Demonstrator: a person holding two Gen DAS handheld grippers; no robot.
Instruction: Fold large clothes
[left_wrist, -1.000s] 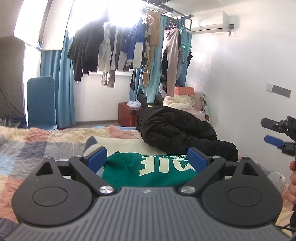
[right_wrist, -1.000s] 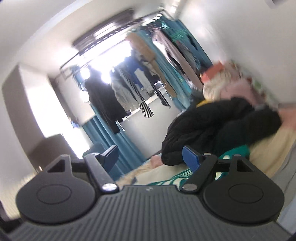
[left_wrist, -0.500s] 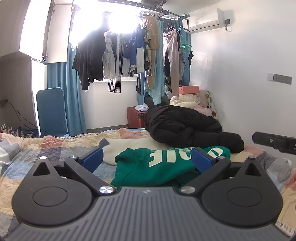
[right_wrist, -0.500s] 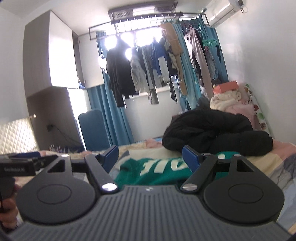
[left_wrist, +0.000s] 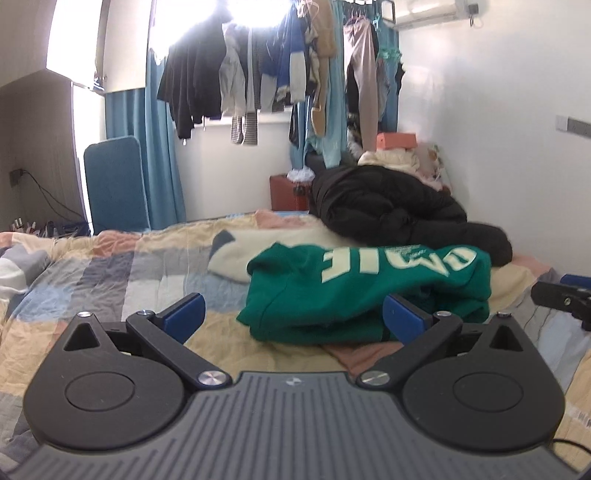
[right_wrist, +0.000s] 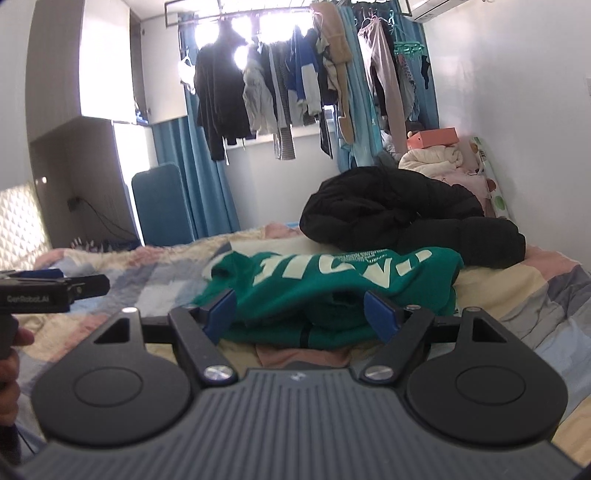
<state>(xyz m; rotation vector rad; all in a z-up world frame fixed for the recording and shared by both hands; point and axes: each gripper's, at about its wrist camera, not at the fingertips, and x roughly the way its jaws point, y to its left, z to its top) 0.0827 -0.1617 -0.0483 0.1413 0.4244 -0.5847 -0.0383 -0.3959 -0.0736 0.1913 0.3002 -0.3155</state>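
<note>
Two views, read in turn:

Left wrist view, gripper: the left gripper (left_wrist: 293, 314) is seen with its blue pads spread wide and nothing held between them.
Left wrist view, garment: the green sweatshirt (left_wrist: 369, 288) is found bunched on the patchwork bedspread (left_wrist: 110, 273), from 12 to 2 o'clock of the jaws; its white lettering is turned upside down.
Left wrist view, neighbours: a black puffer jacket (left_wrist: 391, 210) is heaped just behind the sweatshirt at 1 o'clock, and a cream garment (left_wrist: 236, 254) is tucked at 11 o'clock.
Left wrist view, other tool: the tip of the right gripper (left_wrist: 561, 297) is glimpsed at 3 o'clock.

Right wrist view, gripper: the right gripper (right_wrist: 301, 314) is held widely parted and empty; whether the pads touch the cloth cannot be told.
Right wrist view, garment: the sweatshirt is framed dead ahead at 12 o'clock, its near folds close to the pads.
Right wrist view, other tool: the left gripper is seen at 9 o'clock, above a hand (right_wrist: 9, 365).

Risk, wrong layer: several stacked folds could be pinched at once, because the sweatshirt is crumpled and no hem is exposed.
Risk, snagging: the bedspread could be caught if the pads are lowered too deep.
Risk, crowding: spreading could be hampered by the jacket touching the far edge.
</note>
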